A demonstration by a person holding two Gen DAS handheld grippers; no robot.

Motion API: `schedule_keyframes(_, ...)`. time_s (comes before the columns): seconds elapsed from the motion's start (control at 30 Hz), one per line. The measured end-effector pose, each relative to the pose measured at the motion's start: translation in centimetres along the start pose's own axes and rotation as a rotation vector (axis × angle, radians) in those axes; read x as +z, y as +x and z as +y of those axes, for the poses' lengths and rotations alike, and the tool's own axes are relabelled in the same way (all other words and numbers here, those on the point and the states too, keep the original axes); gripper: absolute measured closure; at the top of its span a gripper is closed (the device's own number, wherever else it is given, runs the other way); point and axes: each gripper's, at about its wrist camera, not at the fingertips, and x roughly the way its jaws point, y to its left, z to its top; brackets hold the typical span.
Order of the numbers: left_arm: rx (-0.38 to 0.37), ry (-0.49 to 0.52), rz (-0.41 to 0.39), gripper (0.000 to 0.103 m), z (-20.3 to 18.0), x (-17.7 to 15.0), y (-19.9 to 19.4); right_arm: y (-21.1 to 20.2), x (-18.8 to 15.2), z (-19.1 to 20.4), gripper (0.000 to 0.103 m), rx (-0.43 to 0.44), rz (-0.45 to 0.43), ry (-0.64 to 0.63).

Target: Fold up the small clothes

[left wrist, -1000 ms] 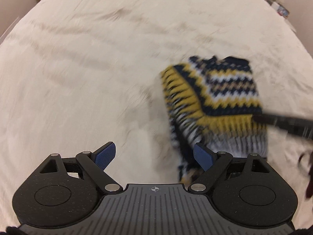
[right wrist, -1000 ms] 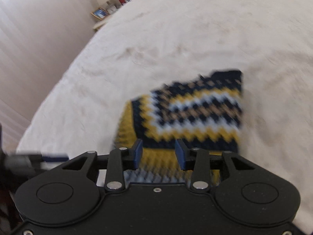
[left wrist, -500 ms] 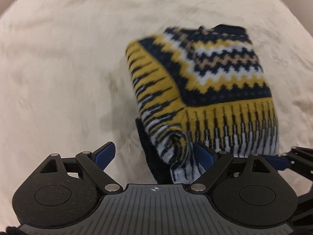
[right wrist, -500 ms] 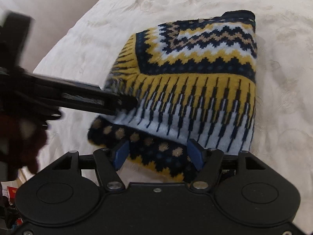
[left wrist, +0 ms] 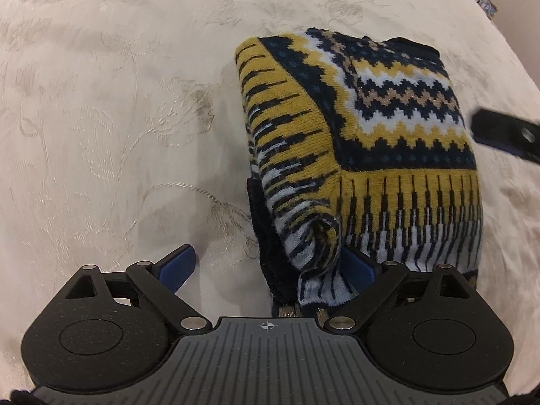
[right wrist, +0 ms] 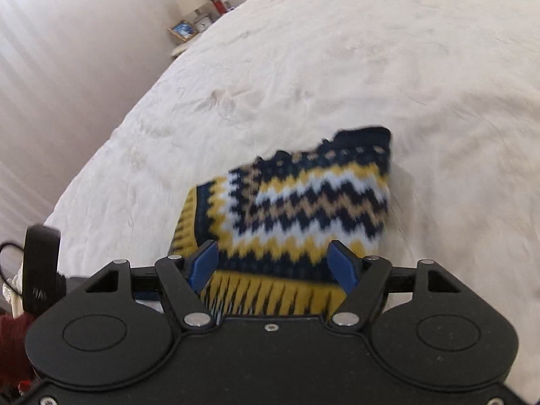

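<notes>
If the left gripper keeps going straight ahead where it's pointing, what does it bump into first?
Probably the knitted sweater. The left gripper is open, and the sweater's rolled near edge already sits between its fingers, toward the right one. The cream bedspread lies underneath; exact height above it is unclear.

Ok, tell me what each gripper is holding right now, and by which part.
Nothing is held. The left gripper is open beside the folded sweater; the right gripper is open above it. The sweater lies on the bedspread.
</notes>
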Motion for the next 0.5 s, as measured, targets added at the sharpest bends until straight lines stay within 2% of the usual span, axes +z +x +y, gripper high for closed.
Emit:
schedule_keyframes(0.3,0.006,-0.004,0.004,0.006,-0.1,0.1,0.5,7.0,1.9,-2.3,0.029,-0.003,0.098,0.037)
schedule_keyframes(0.5,-0.022,-0.003,-0.007,0.004,-0.2,-0.4,0.7,7.3,2.4,-2.3,0.027,0.005,0.083,0.009)
